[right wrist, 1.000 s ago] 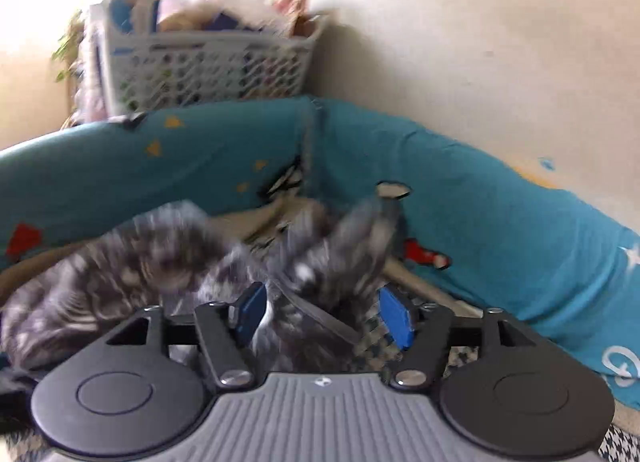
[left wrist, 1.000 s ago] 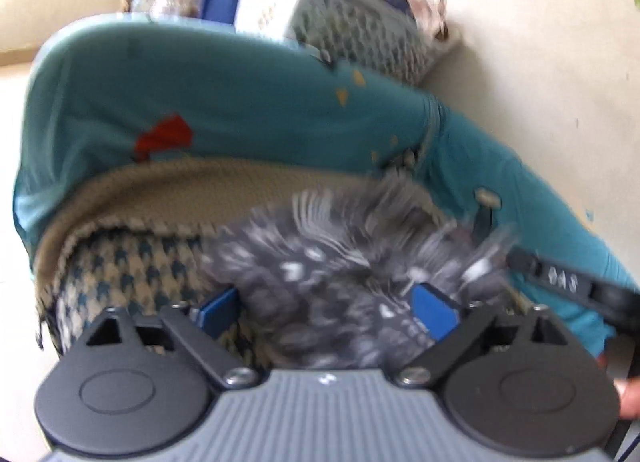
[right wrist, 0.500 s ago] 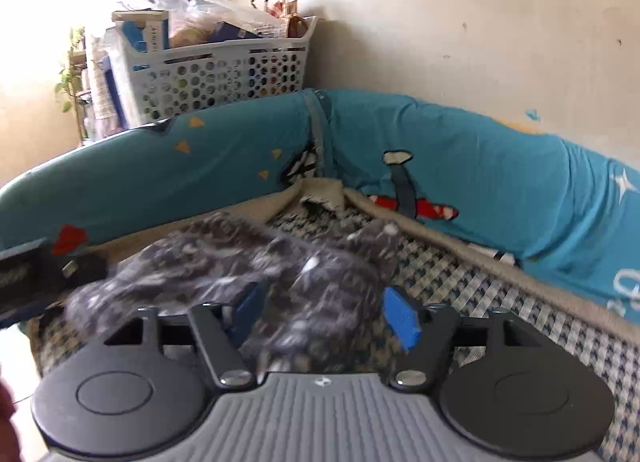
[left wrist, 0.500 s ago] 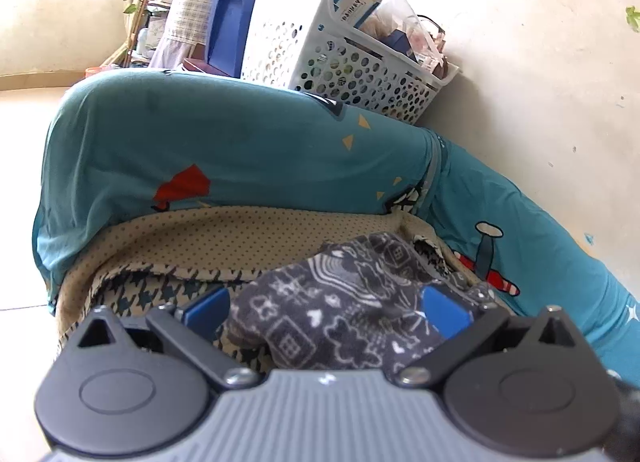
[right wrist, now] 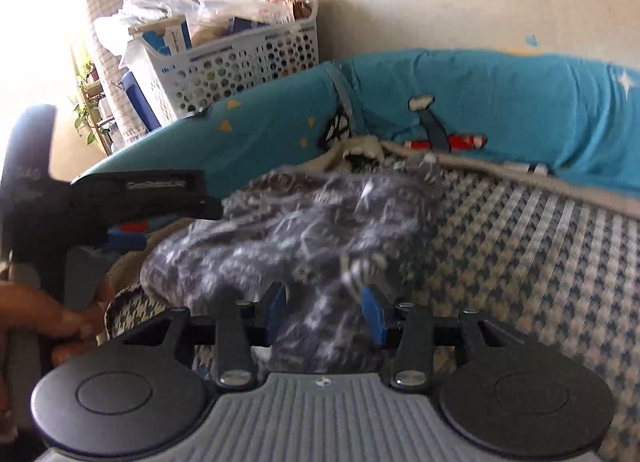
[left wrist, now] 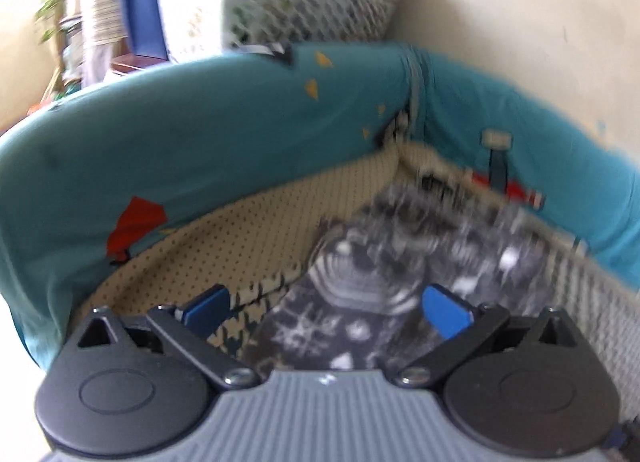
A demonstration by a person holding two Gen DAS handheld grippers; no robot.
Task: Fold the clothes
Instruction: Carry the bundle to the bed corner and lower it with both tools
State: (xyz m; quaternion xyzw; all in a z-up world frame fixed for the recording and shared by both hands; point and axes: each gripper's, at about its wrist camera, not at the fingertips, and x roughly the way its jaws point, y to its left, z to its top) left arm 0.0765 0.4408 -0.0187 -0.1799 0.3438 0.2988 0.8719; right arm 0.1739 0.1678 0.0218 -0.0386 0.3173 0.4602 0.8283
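A dark grey garment with white patterns [left wrist: 404, 258] lies bunched on the houndstooth seat of a sofa [left wrist: 240, 222]. My left gripper [left wrist: 326, 308] is open, its blue pads wide apart, with the garment's near edge lying between them. In the right wrist view the same garment [right wrist: 304, 222] is blurred by motion, and my right gripper [right wrist: 324, 314] has its blue pads narrowed around a fold of it. The left gripper's black body [right wrist: 132, 198] shows at the left of the right wrist view, held by a hand.
The teal sofa cover with cartoon prints [right wrist: 500, 102] rises behind the seat. A white perforated laundry basket [right wrist: 240, 62] full of items stands behind the sofa arm by the wall. A plant and shelf [right wrist: 90, 110] stand at far left. Houndstooth seat [right wrist: 520, 246] extends to the right.
My right gripper's pads have closed in from wide apart onto a fold of the garment. The left gripper has shifted left, staying open. The garment has been spread out more across the seat.
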